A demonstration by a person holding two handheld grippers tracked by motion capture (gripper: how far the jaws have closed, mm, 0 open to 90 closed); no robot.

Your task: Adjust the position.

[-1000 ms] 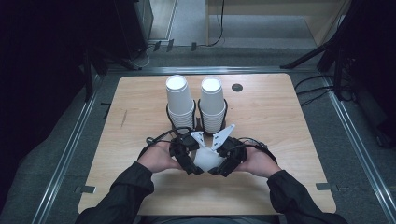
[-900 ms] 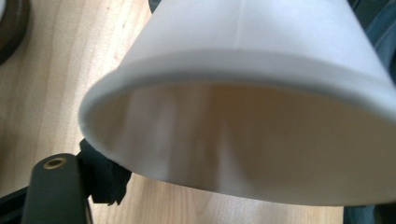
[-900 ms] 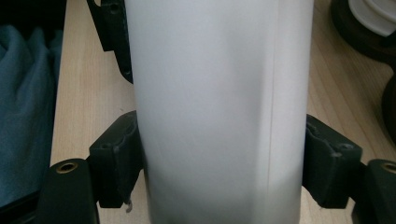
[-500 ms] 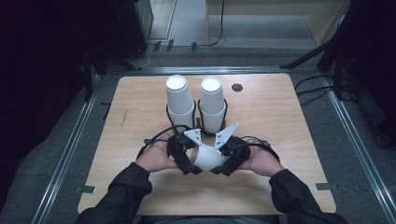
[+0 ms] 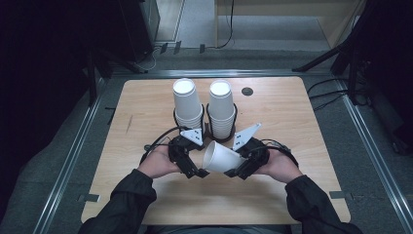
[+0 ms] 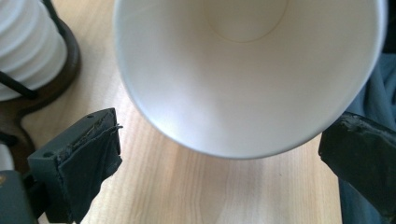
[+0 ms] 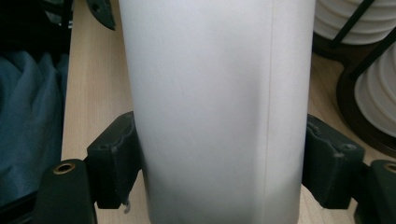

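Bare wooden table [image 5: 146, 112], grey floor [image 5: 380, 146], dark room

- Wooden table [image 5: 146, 112]: light grain, rounded corners, small dark round hole [image 5: 247, 91] near far right edge.
- Grey floor [image 5: 370, 161] around the table; metal rails [image 5: 73, 161] run along both sides.
- Black cables [image 5: 326, 95] on the floor at right.
- Dark stand legs [image 5: 321, 58] at far right.
- Left surroundings in deep shadow.

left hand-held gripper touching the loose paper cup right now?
Apart. In the left gripper view the paper cup has its open mouth between the wide-open jaws of the left hand-held gripper, with bare table showing on both sides of its rim.
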